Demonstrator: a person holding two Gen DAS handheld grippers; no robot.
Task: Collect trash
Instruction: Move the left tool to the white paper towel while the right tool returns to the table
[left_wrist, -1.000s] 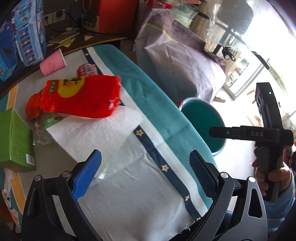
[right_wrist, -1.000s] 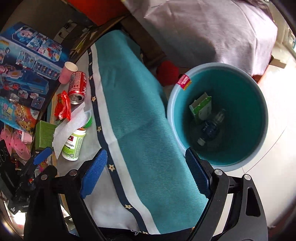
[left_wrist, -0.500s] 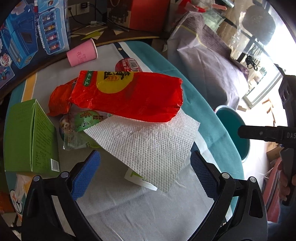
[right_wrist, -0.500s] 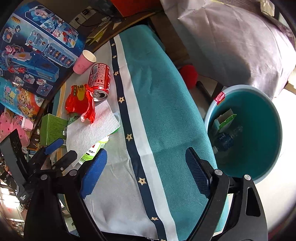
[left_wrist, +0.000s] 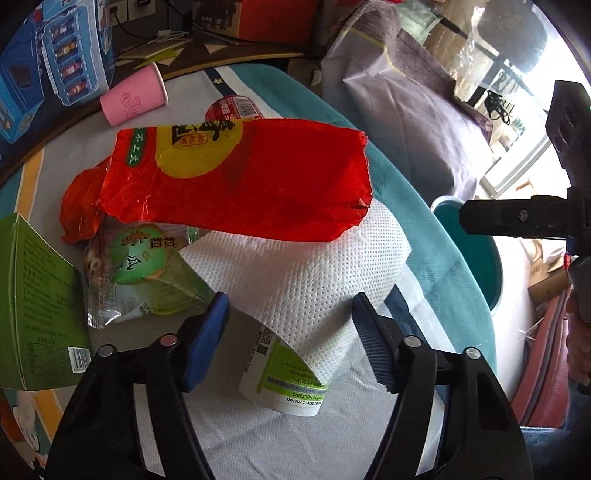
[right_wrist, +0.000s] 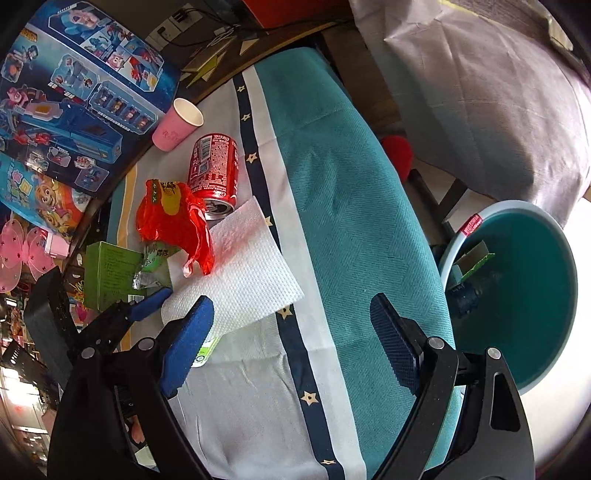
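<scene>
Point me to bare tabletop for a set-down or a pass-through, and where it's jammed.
Free: the teal cloth band between the navy star stripe and the table edge by the bin; also the white cloth below the paper towel. Crowded: far-left cluster of red wrapper, cola can, pink cup, green box, and pill bottle under the towel.

Left wrist close over paper towel, right wrist seemingly higher, both sharing it

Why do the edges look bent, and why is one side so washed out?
Left wrist view: the fisheye lens curves the table edge, and window light at right burns out to white. Right wrist view: the same bending, corners go black, and glare whitens the floor beside the teal bin. The paper towel stays sharp.
</scene>
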